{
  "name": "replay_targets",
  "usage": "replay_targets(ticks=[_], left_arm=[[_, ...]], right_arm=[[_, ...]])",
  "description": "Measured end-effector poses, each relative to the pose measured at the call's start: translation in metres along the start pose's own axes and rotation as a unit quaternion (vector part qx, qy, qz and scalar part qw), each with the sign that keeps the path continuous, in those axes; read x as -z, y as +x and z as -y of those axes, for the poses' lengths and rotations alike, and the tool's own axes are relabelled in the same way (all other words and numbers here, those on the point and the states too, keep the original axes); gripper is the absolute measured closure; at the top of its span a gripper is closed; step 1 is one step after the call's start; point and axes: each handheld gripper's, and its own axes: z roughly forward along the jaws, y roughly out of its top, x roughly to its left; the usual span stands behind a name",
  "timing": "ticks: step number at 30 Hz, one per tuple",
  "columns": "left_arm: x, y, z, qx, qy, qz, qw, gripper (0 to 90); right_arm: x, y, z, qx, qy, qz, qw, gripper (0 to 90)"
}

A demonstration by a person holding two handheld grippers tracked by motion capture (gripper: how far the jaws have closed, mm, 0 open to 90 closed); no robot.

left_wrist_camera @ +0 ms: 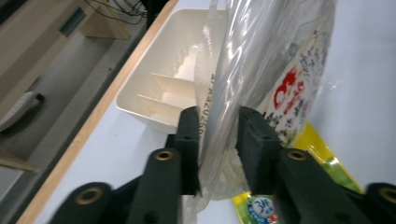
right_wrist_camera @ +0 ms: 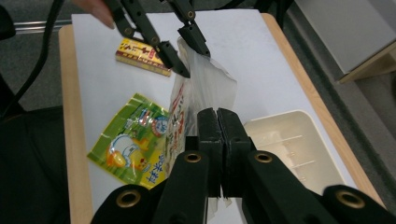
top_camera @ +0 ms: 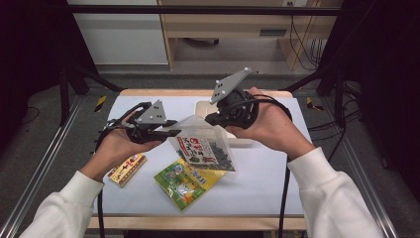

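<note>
You've got the bag (top_camera: 205, 148) up over the table (top_camera: 277, 183), in front of the tray (top_camera: 242, 141); right gripper (right_wrist_camera: 220, 122) clamped tight on one edge, left gripper (left_wrist_camera: 217, 128) straddling the other, pads not visibly pinching yet; probably so it stays taut.

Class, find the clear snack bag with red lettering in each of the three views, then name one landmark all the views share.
High view: clear snack bag at centre, held up between both hand-held grippers.
Left gripper view: the bag rises from between the jaws through the middle.
Right gripper view: the bag at centre, above the shut jaws.
Shared landmark: the white divided tray.
</note>
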Motion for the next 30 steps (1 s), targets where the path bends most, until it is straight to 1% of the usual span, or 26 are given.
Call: replay_targets(ticks=[2, 3, 4, 5, 6, 7, 8, 9, 11, 14, 15, 16, 17, 18, 20, 21, 22, 23, 24, 25, 26, 27, 30], left_arm=[[0.0, -0.003, 0.001, -0.007, 0.002, 0.001, 1.0, 75.5], [0.001, -0.003, 0.0, -0.009, 0.001, 0.002, 1.0, 77.1], [0.002, -0.004, 0.0, -0.011, 0.001, 0.004, 0.9999, 77.1], [0.002, -0.004, 0.0, -0.012, 0.0, 0.006, 0.9999, 77.8], [0.002, -0.004, -0.001, -0.013, 0.001, 0.007, 0.9999, 78.3], [0.002, -0.004, -0.001, -0.013, 0.001, 0.009, 0.9999, 78.7], [0.002, -0.005, -0.002, -0.014, 0.0, 0.011, 0.9998, 78.7], [0.002, -0.005, -0.002, -0.013, 0.0, 0.012, 0.9998, 78.8], [0.002, -0.004, -0.002, -0.012, -0.001, 0.015, 0.9998, 78.8], [0.002, -0.005, -0.003, -0.012, -0.001, 0.019, 0.9998, 78.7], [0.002, -0.005, -0.004, -0.011, -0.002, 0.019, 0.9998, 78.7], [0.002, -0.005, -0.004, -0.011, -0.002, 0.02, 0.9997, 78.7], [0.002, -0.006, -0.005, -0.01, -0.003, 0.02, 0.9997, 78.6], [0.002, -0.006, -0.005, -0.014, 0.005, 0.017, 0.9997, 78.6], [0.002, -0.006, -0.004, -0.013, 0.001, 0.013, 0.9998, 77.4], [0.003, -0.006, -0.004, -0.011, -0.004, 0.011, 0.9999, 75.3], [0.003, -0.006, -0.004, -0.001, -0.018, 0.0, 0.9998, 70.9], [0.003, -0.005, -0.004, 0.004, -0.028, -0.01, 0.9996, 57.7], [0.004, -0.004, -0.005, 0.012, -0.041, -0.02, 0.9989, 50.4], [0.006, -0.003, -0.006, 0.023, -0.058, -0.025, 0.9977, 44.7], [0.009, -0.002, -0.008, 0.031, -0.071, -0.036, 0.9963, 37.2], [0.011, -0.002, -0.009, 0.038, -0.078, -0.042, 0.9954, 30.5], [0.016, -0.002, -0.011, 0.055, -0.089, -0.056, 0.993, 22.4]], right_arm=[[-0.001, 0.002, 0.003, -0.001, 0.001, -0.011, 0.9999, 87.5], [-0.001, 0.003, 0.005, -0.002, -0.003, -0.012, 0.9999, 82.5], [-0.001, 0.003, 0.005, -0.002, -0.003, -0.012, 0.9999, 82.5], [-0.002, 0.004, 0.006, 0.0, -0.002, -0.013, 0.9999, 79.0], [-0.003, 0.004, 0.006, 0.002, 0.002, -0.014, 0.9999, 75.7], [-0.007, 0.004, 0.005, 0.006, 0.013, -0.016, 0.9998, 72.4], [-0.007, 0.004, 0.005, 0.006, 0.013, -0.016, 0.9998, 72.4], [-0.012, 0.004, 0.002, 0.008, 0.024, -0.017, 0.9995, 70.5], [-0.015, 0.005, 0.001, 0.008, 0.028, -0.018, 0.9994, 70.4], [-0.027, 0.005, -0.002, 0.014, 0.044, -0.019, 0.9988, 71.4], [-0.034, 0.006, -0.004, 0.013, 0.053, -0.016, 0.9984, 75.3], [-0.034, 0.006, -0.004, 0.013, 0.053, -0.016, 0.9984, 75.3], [-0.038, 0.007, -0.005, 0.015, 0.058, -0.015, 0.9981, 77.6], [-0.041, 0.007, -0.006, 0.017, 0.063, -0.016, 0.9978, 80.5], [-0.044, 0.007, -0.006, 0.018, 0.062, -0.016, 0.9978, 84.3], [-0.043, 0.007, -0.006, 0.015, 0.059, -0.02, 0.998, 86.3], [-0.042, 0.007, -0.005, 0.01, 0.053, -0.023, 0.9983, 86.8], [-0.041, 0.006, -0.004, 0.005, 0.053, -0.024, 0.9983, 87.2], [-0.04, 0.005, -0.003, 0.003, 0.051, -0.025, 0.9984, 87.5], [-0.038, 0.003, -0.001, -0.001, 0.053, -0.026, 0.9983, 87.6], [-0.035, 0.001, 0.001, -0.009, 0.049, -0.024, 0.9985, 87.7], [-0.03, -0.002, 0.004, -0.018, 0.043, -0.022, 0.9987, 87.9], [-0.02, -0.009, 0.012, -0.04, 0.028, -0.021, 0.9986, 88.1]])
